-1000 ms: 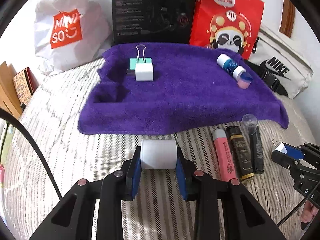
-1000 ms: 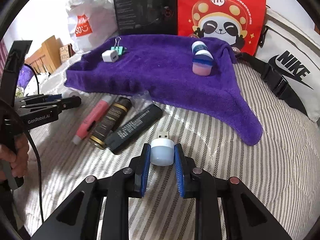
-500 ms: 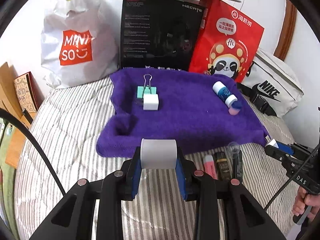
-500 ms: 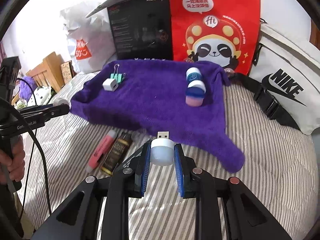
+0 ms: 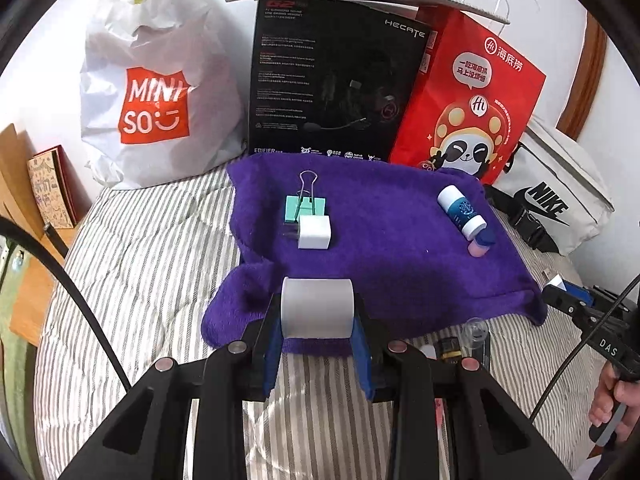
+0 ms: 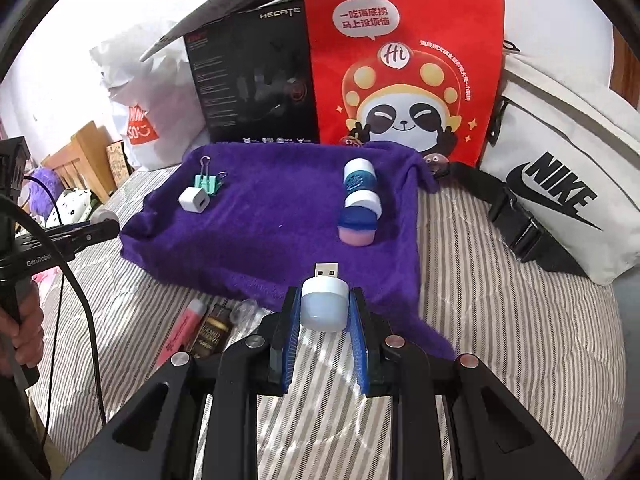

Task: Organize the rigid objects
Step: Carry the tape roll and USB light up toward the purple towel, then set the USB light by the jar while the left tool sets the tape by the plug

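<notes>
Here, a white roll (image 5: pixel 317 307) is clamped between the blue pads of the left gripper (image 5: pixel 317 332) and is held above the near edge of a purple towel (image 5: pixel 380 240), which is spread on a striped bed cover (image 5: pixel 152 240). A small USB light (image 6: pixel 323 303) with a pale blue dome is clamped between the pads of the right gripper (image 6: pixel 323 320), its metal plug pointed away toward the towel.

On the towel, a green binder clip (image 5: pixel 306 204) is seen at the left with a white plug cube (image 5: pixel 315 232) touching its near side. Toward the right of the towel a blue and white tube (image 5: pixel 461 211) is laid on its side, and a pink pot with a blue lid (image 6: pixel 357 227) is set just at its near end, touching it.

On the bed cover beside the near edge of the towel, a pink marker (image 6: pixel 180 334) and a black and gold stick (image 6: pixel 212 332) are laid side by side, with a clear cap (image 6: pixel 245 309) just beyond them; the rest of that row is hidden behind the gripper.

Behind the towel, a white shopping bag (image 5: pixel 156 80), a black box (image 5: pixel 332 80) and a red paper bag (image 6: pixel 404 64) are stood against the wall, and a white sling bag (image 6: pixel 560 184) is laid at the right.

Part of a hand (image 6: pixel 24 332) around the left gripper's handle is seen at the edge of the right wrist view.
</notes>
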The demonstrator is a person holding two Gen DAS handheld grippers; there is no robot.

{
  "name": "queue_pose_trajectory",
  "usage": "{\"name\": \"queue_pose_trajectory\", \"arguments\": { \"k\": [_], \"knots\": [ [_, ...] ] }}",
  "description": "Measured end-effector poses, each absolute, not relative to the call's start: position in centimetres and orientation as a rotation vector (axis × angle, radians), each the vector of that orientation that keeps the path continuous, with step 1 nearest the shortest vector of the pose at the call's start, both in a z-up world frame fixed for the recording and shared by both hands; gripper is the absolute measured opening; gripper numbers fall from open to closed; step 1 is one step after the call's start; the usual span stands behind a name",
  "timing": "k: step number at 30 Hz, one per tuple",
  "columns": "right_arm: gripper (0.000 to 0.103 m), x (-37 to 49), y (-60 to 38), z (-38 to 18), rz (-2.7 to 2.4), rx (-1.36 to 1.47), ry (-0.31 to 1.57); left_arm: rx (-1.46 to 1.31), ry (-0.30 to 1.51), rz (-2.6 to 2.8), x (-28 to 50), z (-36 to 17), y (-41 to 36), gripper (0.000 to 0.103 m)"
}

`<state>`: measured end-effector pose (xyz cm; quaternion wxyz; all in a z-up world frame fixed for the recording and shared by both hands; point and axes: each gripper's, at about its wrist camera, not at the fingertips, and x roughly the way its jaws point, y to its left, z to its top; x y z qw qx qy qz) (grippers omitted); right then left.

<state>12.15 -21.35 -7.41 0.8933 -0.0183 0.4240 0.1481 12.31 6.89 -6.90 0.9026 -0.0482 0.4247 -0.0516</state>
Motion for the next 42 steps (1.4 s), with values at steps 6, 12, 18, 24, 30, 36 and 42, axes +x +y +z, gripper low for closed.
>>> {"name": "queue_pose_trajectory", "arguments": {
  "k": [6,12,18,24,30,36,42],
  "knots": [
    [0.024,13.6,-21.9,-7.4,0.285,-0.028,0.884,-0.106,0.889,-0.111,13.7,-7.1,6.8,0.029],
    [0.024,15.6,-21.8,-8.1,0.278,-0.015,0.906,-0.102,0.902,-0.113,14.7,-7.6,6.7,0.029],
    [0.024,17.8,-21.0,-10.2,0.281,-0.020,0.956,-0.098,0.917,-0.125,15.3,-8.2,6.5,0.029],
    [0.024,19.7,-20.2,-12.4,0.264,-0.046,1.024,-0.114,0.920,-0.124,15.6,-8.4,6.9,0.029],
    [0.024,20.4,-19.9,-13.5,0.249,-0.047,1.050,-0.115,0.935,-0.134,15.9,-8.9,7.1,0.029],
    [0.024,20.4,-19.6,-13.7,0.253,-0.066,1.051,-0.115,0.939,-0.134,16.3,-9.0,7.1,0.029],
    [0.035,20.5,-19.2,-13.6,0.294,-0.077,1.065,-0.102,0.944,-0.133,16.8,-9.1,7.0,0.029]
  ]
}}
